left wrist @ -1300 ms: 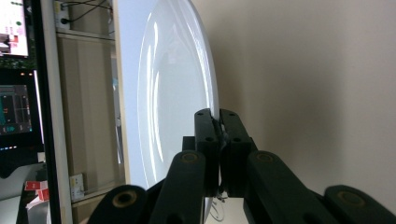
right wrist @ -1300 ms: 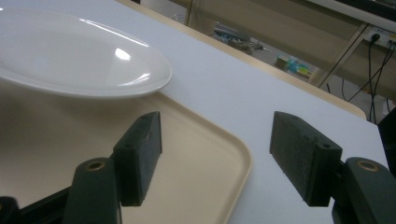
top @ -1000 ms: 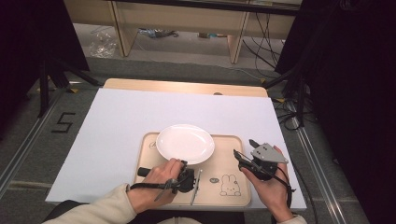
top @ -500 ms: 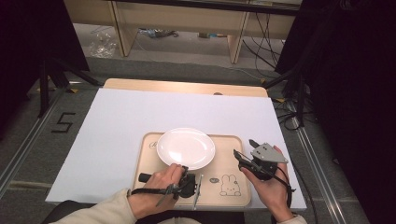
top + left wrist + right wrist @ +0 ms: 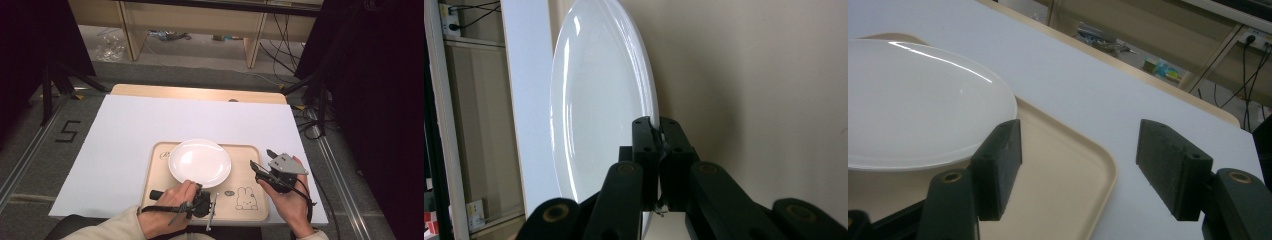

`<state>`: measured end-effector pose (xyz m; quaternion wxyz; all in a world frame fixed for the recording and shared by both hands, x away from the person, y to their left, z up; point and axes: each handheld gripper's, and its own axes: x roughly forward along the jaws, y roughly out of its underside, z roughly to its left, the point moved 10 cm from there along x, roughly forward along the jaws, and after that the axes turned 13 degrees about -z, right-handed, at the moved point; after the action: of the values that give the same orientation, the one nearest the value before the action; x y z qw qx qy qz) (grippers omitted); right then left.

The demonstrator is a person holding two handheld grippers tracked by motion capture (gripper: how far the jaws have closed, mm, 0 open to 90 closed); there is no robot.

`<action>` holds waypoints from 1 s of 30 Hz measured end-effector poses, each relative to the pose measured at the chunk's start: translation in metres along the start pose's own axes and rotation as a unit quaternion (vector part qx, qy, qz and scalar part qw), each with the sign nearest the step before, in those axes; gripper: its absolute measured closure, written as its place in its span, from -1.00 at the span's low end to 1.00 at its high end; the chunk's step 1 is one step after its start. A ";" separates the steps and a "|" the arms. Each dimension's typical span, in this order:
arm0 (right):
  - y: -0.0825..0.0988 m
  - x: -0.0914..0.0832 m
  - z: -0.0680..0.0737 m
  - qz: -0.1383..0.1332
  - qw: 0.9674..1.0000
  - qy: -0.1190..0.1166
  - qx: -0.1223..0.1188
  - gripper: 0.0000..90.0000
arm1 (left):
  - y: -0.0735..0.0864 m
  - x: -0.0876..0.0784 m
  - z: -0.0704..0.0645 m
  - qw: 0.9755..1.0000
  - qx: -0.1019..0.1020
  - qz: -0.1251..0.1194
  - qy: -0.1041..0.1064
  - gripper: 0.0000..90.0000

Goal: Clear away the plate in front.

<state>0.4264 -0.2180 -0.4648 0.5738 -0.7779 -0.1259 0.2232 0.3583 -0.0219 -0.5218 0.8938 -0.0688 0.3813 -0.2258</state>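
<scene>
Altogether, two grippers work over one beige tray (image 5: 250,200) carrying one white plate (image 5: 200,162) and one slim metal utensil (image 5: 212,212) lying just right of the left gripper (image 5: 202,202). That left gripper's jaws are clamped tight on the plate's near rim, as the left gripper view shows. Well right of it, the right gripper (image 5: 261,161) hovers with jaws spread wide, empty, the plate just beyond its tips. One rabbit drawing (image 5: 245,198) and small unreadable writing mark the tray; a black "5" (image 5: 66,131) sits on the floor.

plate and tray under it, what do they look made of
The round white plate looks like glazed ceramic or glossy melamine: bright streaks of light run across it. The beige rectangular tray looks like matte plastic, going by its even, dull surface, rounded moulded rim and printed rabbit.
</scene>
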 end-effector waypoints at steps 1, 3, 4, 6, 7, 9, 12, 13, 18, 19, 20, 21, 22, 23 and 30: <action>0.000 0.000 0.000 0.000 1.000 0.000 0.000 -0.20 | 0.000 0.000 -0.001 1.000 0.001 -0.001 0.003 0.93; 0.000 0.000 0.000 -0.001 1.000 0.000 -0.002 -0.20 | -0.001 0.001 -0.003 1.000 0.004 -0.001 0.005 0.92; 0.000 0.000 0.000 -0.002 1.000 0.000 -0.002 -0.20 | -0.001 0.002 -0.005 1.000 0.003 -0.002 0.009 0.92; 0.000 0.000 0.000 -0.002 1.000 0.000 -0.002 -0.20 | 0.000 0.003 -0.008 1.000 0.005 0.000 0.014 0.91; 0.000 0.000 0.000 -0.002 1.000 0.000 -0.002 -0.20 | -0.001 0.003 -0.009 1.000 0.004 -0.002 0.014 0.91; 0.000 0.000 0.000 -0.001 1.000 0.000 -0.001 -0.20 | -0.001 0.003 -0.009 1.000 0.003 -0.002 0.015 0.91; 0.000 0.000 -0.001 -0.001 1.000 0.000 -0.002 -0.20 | 0.000 0.004 -0.010 1.000 0.004 0.001 0.020 0.90; 0.000 0.000 0.000 0.000 1.000 0.000 -0.001 -0.20 | 0.001 0.004 -0.011 1.000 0.006 0.002 0.024 0.90; 0.000 0.000 0.000 0.000 1.000 -0.001 0.000 -0.21 | 0.000 0.005 -0.018 0.999 0.001 0.000 0.044 0.87; 0.000 0.000 -0.001 -0.001 1.000 0.000 -0.001 -0.21 | 0.000 0.005 -0.018 0.999 0.004 0.000 0.044 0.86; 0.000 0.000 -0.001 -0.001 1.000 0.000 -0.001 -0.21 | 0.000 0.005 -0.018 0.999 0.004 0.000 0.045 0.84; 0.000 0.000 -0.001 0.000 1.000 0.000 -0.003 -0.22 | 0.000 0.005 -0.018 0.999 0.004 0.000 0.047 0.83; 0.000 0.000 -0.001 -0.001 1.000 0.000 -0.002 -0.22 | 0.001 0.006 -0.018 0.999 0.003 0.000 0.048 0.81; 0.000 0.000 0.000 0.000 1.000 -0.001 0.000 -0.22 | 0.001 0.006 -0.018 0.999 0.002 0.000 0.047 0.78; 0.001 0.000 0.000 0.003 1.000 -0.003 0.002 -0.23 | 0.000 0.002 -0.020 0.998 -0.011 -0.007 0.059 0.59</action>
<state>0.4259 -0.2181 -0.4654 0.5744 -0.7763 -0.1246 0.2278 0.3455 -0.0214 -0.5366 0.8674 -0.0677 0.4351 -0.2317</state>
